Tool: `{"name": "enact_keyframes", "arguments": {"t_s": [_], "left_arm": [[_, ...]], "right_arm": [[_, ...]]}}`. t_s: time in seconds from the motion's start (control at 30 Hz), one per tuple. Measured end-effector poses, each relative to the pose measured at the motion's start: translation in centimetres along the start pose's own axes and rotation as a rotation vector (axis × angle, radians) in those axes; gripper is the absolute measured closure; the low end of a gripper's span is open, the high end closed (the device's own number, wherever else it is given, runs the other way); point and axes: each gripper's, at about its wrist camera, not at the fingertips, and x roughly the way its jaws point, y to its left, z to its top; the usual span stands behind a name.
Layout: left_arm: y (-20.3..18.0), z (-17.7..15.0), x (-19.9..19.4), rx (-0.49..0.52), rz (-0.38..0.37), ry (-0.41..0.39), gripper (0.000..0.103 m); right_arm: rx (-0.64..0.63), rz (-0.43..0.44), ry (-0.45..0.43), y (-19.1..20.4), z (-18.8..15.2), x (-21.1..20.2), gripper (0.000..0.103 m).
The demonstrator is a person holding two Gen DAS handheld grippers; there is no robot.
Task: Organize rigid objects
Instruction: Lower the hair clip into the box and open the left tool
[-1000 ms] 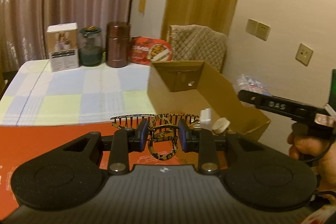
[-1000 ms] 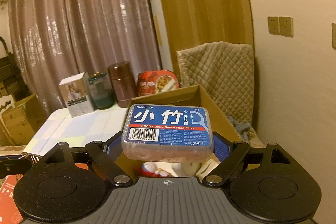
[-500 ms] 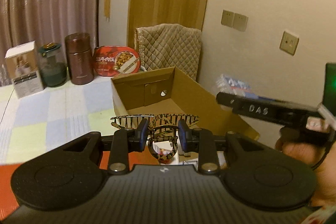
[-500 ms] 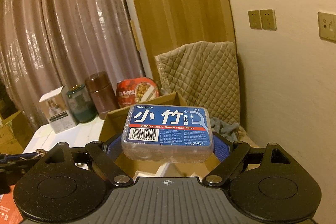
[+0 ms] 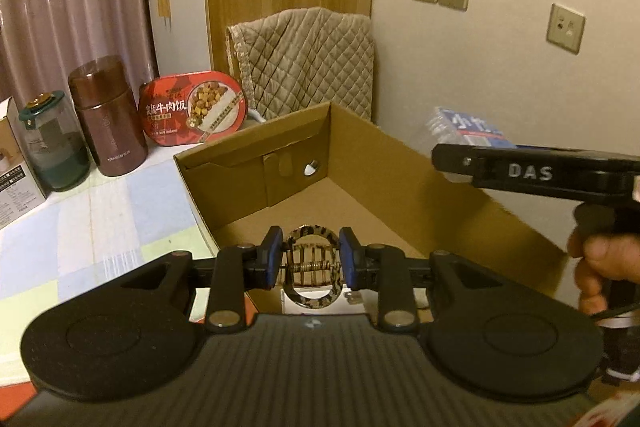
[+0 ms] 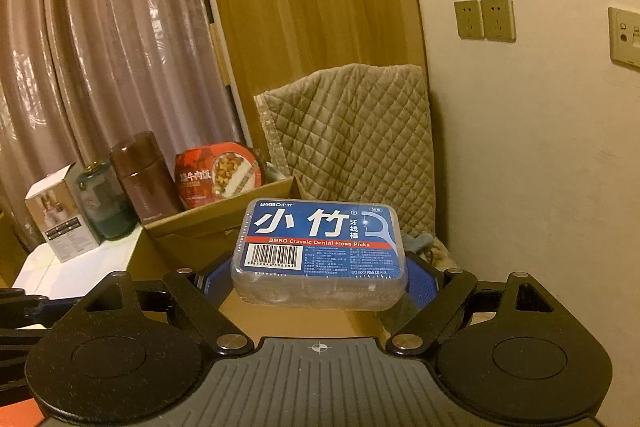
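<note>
The hair clip [image 5: 311,269], a claw type with a leopard pattern, sits between the blue pads [image 5: 269,259] of the left gripper [image 5: 310,259], which is squeezed narrow on it and holds it above the near end of the open cardboard box [image 5: 360,163]. The right gripper [image 6: 320,283] has its jaws spread wide, but they are pressed on the two ends of a box of dental floss picks [image 6: 320,251], so this one is also carried, not free. In the left view this gripper and the hand [image 5: 600,267] under it are at the right side of the cardboard box, with the floss box above the right wall.

The cardboard box stands on the checkered cloth [image 5: 100,219], and some small white things lie on its floor, partly hidden by the clip.

What can go wrong, I think: the two grippers are close over one narrow box and may knock each other when they go down together. The clip is curved and smooth, so it may twist out of the pads. If the floss box is let go too near the wall, it may fall outside.
</note>
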Motion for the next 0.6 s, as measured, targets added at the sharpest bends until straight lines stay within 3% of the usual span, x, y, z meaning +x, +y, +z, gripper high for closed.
{"name": "enact_keyframes", "arguments": {"t_s": [0.2,0.27,0.6], "left_arm": [[0.3,0.4,2.2,0.021,0.011,-0.006,0.076],[0.6,0.7,2.0,0.012,0.033,-0.027,0.069],[2.1,0.6,-0.5,-0.022,0.063,-0.051,0.069]], "right_arm": [[0.005,0.006,0.022,0.1,-0.2,1.2,0.02],[0.007,0.007,0.025,0.1,-0.4,1.4,0.02],[-0.014,0.061,0.06,1.2,-0.8,1.7,0.02]]}}
